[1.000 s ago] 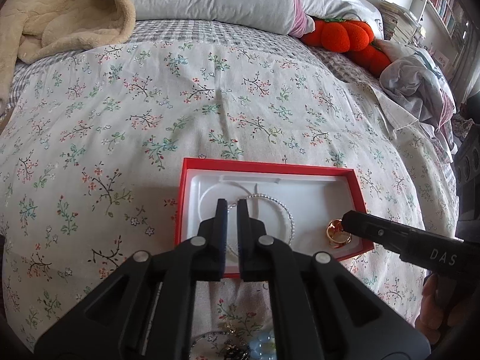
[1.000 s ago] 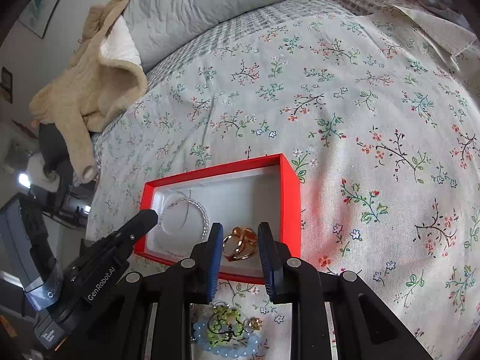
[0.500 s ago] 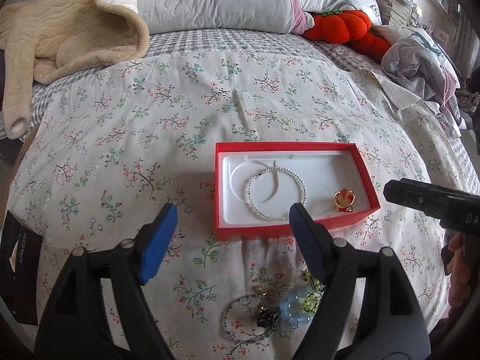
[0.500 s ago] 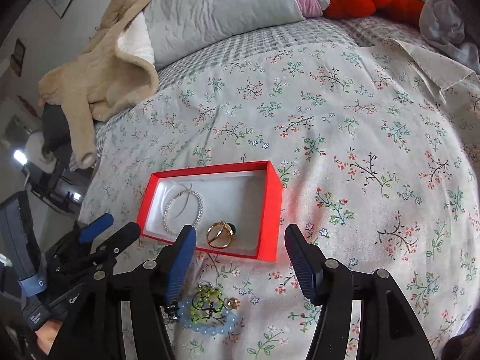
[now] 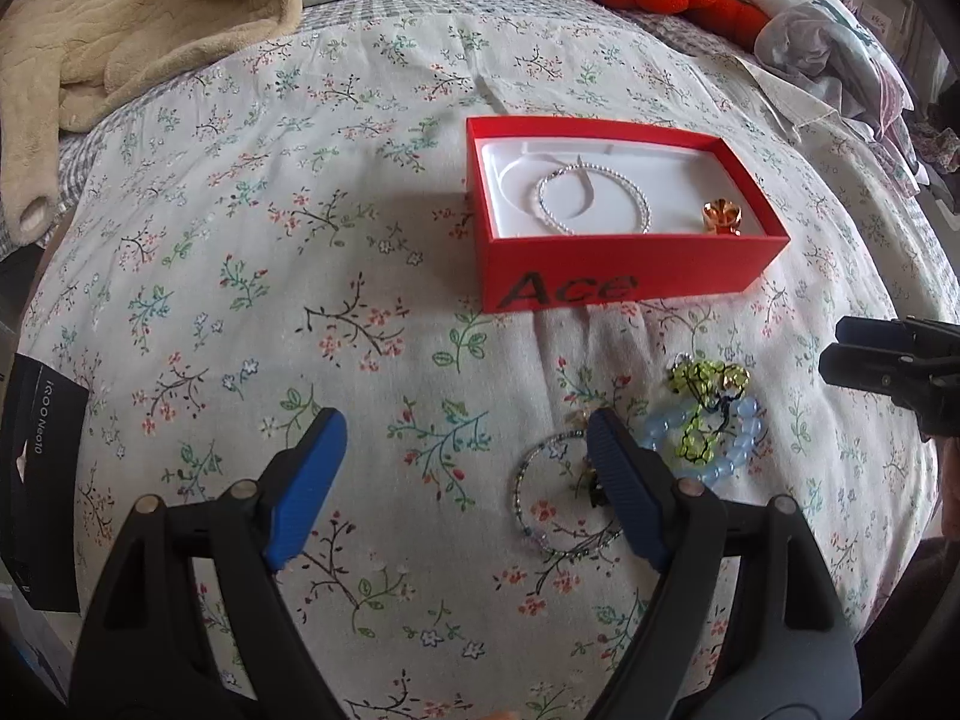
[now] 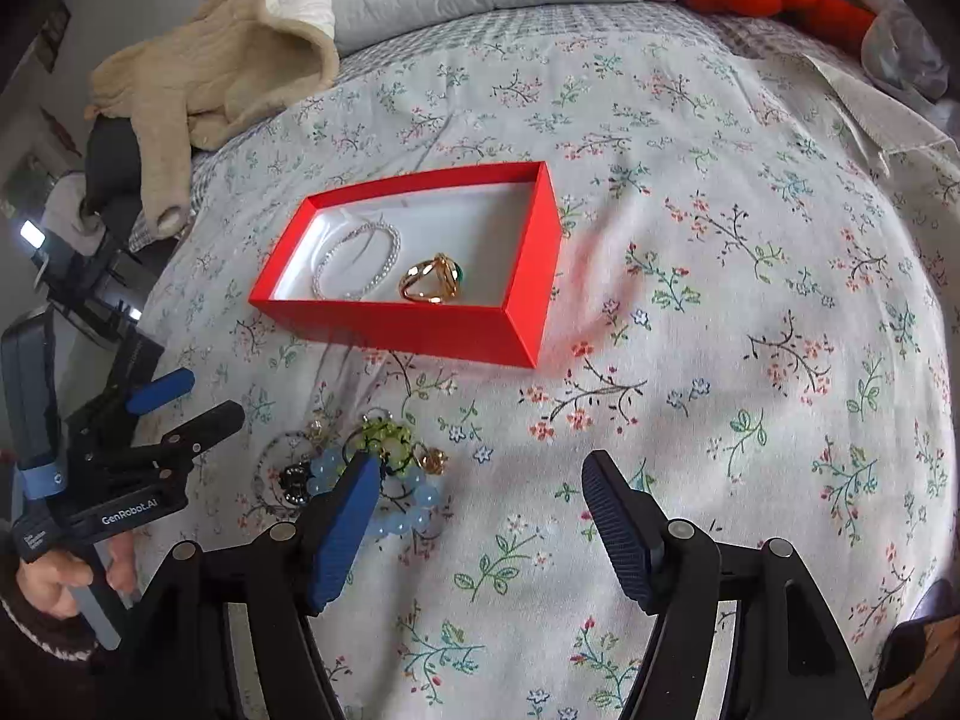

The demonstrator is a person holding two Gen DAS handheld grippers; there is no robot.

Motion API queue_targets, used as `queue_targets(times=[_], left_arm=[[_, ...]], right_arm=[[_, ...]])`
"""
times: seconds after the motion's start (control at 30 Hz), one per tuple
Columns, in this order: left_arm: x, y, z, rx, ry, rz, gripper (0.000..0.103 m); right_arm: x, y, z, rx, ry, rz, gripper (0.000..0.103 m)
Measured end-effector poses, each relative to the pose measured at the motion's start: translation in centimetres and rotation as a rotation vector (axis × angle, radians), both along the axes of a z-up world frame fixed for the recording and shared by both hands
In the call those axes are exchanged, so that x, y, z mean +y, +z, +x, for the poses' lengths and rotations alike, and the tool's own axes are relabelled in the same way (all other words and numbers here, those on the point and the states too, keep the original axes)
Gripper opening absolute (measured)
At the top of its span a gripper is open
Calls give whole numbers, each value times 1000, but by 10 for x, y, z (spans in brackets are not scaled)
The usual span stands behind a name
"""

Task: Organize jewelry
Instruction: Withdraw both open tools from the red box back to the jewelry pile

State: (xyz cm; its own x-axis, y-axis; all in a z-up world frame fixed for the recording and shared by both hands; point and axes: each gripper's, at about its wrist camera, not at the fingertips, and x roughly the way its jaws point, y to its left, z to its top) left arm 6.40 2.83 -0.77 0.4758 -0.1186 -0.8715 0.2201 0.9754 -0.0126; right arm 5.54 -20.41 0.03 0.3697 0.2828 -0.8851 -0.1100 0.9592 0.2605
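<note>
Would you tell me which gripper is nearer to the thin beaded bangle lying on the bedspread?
Left. The left gripper hangs open with its right finger over the thin beaded bangle; the right gripper, also open, hovers farther to the bangle's right.

Red box (image 5: pixel 624 276): one, on the bed (image 5: pixel 360 240).
Pearl bracelets (image 5: pixel 591 201): one, inside the red box.
Gold rings (image 6: pixel 433 279): one, inside the red box, beside the pearl bracelet.
Blue bead bracelets (image 5: pixel 735 450): one, on the bed in front of the red box.
Green bead pieces (image 5: pixel 699 381): one tangle, lying on the blue bead bracelet.
Thin wire bracelets (image 5: pixel 543 504): one, just beside the blue bead bracelet.
Tools: two, the left tool (image 5: pixel 465 468) and the right tool (image 6: pixel 480 516), both spread wide, in front of the red box.
</note>
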Motion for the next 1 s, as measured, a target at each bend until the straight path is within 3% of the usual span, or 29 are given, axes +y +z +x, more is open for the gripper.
queue_targets(times=[0.23,0.43,0.6,0.63,0.8,1.0], left_arm=[[6,-18,-17,44,-75,25,82],[2,-21,-29,43,-172,22,82],[-3,-17,-33,36,-236,-49,82],[-5,-17,-32,38,-246,-62,80],[-20,-19,-31,55,-299,-86,50],[-29,-27,-24,115,-294,-136,39]], right_arm=[[-10,-21,-13,89,-29,-41,71],[-8,-22,-28,57,-8,-102,72],[0,-17,-32,6,29,-150,72],[2,-16,-31,-5,34,-162,72],[10,-22,-29,2,57,-176,73],[18,-26,-30,8,79,-176,73]])
